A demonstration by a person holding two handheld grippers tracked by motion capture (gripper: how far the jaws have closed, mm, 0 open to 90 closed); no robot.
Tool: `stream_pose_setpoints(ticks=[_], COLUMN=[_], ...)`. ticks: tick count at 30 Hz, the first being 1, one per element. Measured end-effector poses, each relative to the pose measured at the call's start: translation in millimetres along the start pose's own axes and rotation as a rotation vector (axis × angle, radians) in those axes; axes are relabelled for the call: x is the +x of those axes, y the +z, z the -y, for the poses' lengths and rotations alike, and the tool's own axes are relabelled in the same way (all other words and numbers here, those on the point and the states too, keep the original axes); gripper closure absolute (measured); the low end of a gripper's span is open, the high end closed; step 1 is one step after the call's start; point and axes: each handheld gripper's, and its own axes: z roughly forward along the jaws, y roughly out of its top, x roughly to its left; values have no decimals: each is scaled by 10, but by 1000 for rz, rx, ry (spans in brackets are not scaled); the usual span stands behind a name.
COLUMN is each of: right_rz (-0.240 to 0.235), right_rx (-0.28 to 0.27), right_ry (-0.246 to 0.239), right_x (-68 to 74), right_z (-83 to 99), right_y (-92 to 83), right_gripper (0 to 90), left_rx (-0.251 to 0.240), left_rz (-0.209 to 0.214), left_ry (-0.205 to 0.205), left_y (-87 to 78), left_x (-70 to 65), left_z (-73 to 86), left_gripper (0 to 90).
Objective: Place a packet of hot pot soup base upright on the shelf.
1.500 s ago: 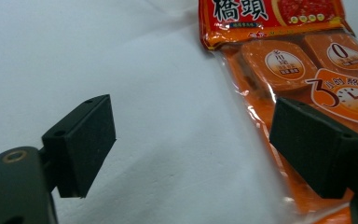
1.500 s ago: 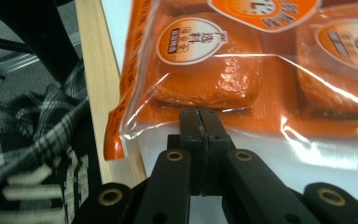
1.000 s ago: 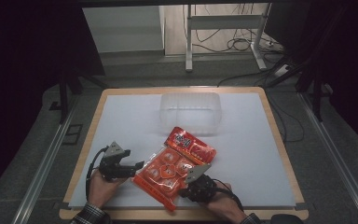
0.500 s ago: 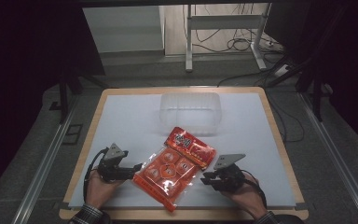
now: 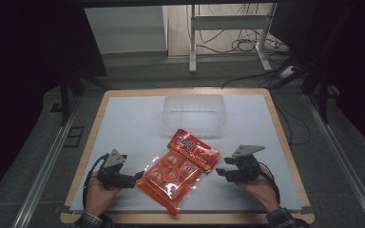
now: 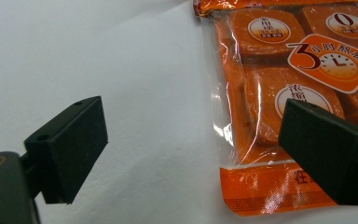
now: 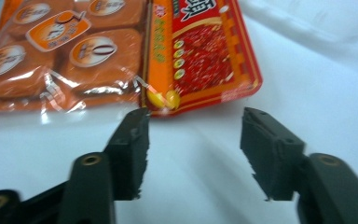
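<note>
My right hand-held gripper (image 5: pixel 225 171) has pulled back off the orange packet (image 5: pixel 179 169); both it and my left hand-held gripper (image 5: pixel 134 180) gape released. Clear container (image 5: pixel 194 114) sits behind.

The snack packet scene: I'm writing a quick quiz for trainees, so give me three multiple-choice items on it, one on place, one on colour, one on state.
1. Where does the clear plastic box stand?
A. beyond the snack packet
B. on the packet
C. beside the left hand

2. What colour is the packet mainly?
A. blue
B. orange-red
C. green

3. How are the left tool and the right tool?
A. both open, empty
B. both clamping the packet
C. one holding the box

Answers: 1 A, the box sits farther up the table; 2 B, its wrapper shows orange and red; 3 A, each tool's jaws stand apart with nothing between them.
</note>
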Motion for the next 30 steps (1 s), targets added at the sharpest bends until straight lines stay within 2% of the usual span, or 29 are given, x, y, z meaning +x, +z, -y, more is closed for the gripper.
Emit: stream_pose_setpoints(ticks=[1,5,7,10,11,12,14,15,17,18,19,20,22,26,27,30], right_rz=[2,-31,-32,-44,-71,-71,-102,-105,-102,-102,-99,-99,-122,-139,-135,-97], right_rx=[-4,-1,11,9,-2,-2,-2,0,10,10,1,1,-6,14,36,58], right_ry=[3,44,48,61,76,76,81,78,36,36,24,24,22,-1,-28,-72], right_x=[-37,-131,-173,-217,-257,-257,-272,-266,-229,-229,-198,-198,-169,-113,-58,8], right_z=[-26,-51,-55,-71,-105,-105,-156,-176,-255,-255,-310,-310,-388,-452,-484,-526], right_y=[58,192,240,277,315,315,366,386,452,452,468,468,503,601,680,768], right_gripper=[360,328,318,319,335,335,357,371,422,422,477,477,535,594,620,690], left_rx=[11,31,36,40,42,42,44,44,45,45,45,45,47,49,49,49], left_rz=[-4,-12,-15,-16,-18,-18,-19,-20,-23,-23,-24,-24,-22,-25,-25,-24], left_ry=[13,28,31,32,33,33,32,34,34,34,34,34,35,39,39,39], left_y=[7,34,42,48,52,52,54,55,55,55,57,57,60,67,68,69], left_x=[-9,-27,-28,-27,-29,-29,-31,-29,-23,-23,-21,-21,-23,-30,-29,-28], left_z=[1,4,5,6,7,7,7,7,9,9,10,10,10,9,10,11], left_gripper=[69,63,62,62,62,62,62,62,62,62,62,62,62,62,62,62])
